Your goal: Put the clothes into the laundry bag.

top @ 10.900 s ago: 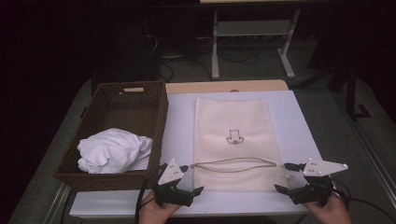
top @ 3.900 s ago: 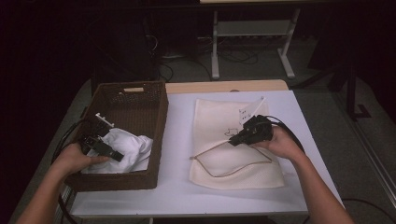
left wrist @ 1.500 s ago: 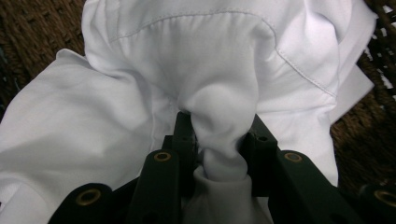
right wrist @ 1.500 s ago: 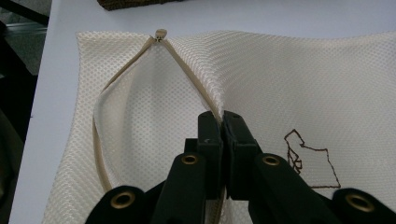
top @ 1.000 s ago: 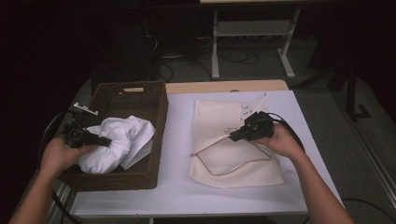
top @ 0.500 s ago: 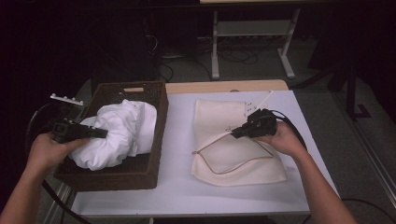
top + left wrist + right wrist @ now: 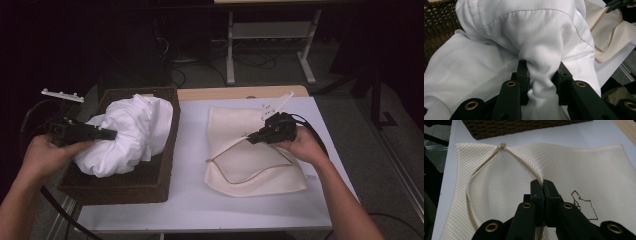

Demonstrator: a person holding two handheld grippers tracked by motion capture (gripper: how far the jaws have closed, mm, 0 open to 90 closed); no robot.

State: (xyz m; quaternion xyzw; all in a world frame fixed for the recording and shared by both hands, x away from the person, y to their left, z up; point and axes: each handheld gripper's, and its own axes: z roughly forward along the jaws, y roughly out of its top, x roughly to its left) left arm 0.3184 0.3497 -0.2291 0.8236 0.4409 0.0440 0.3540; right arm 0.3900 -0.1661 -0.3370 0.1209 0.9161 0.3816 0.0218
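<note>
A white garment hangs bunched above the dark wicker basket at the table's left. My left gripper is shut on a fold of it, and the white cloth is pinched between the black jaws in the left gripper view. A cream mesh laundry bag lies on the white table at the right. My right gripper is shut on the upper edge of its zippered opening and holds that edge lifted; the bag mesh gapes open below the closed jaws in the right gripper view.
The white table has bare surface between the basket and the bag and along its front edge. A wooden strip runs along the table's far edge. A metal stand is on the floor beyond.
My left gripper has lifted the white garment higher out of the basket and a little to the right. The right gripper keeps the bag's opening raised, nearly in place.
</note>
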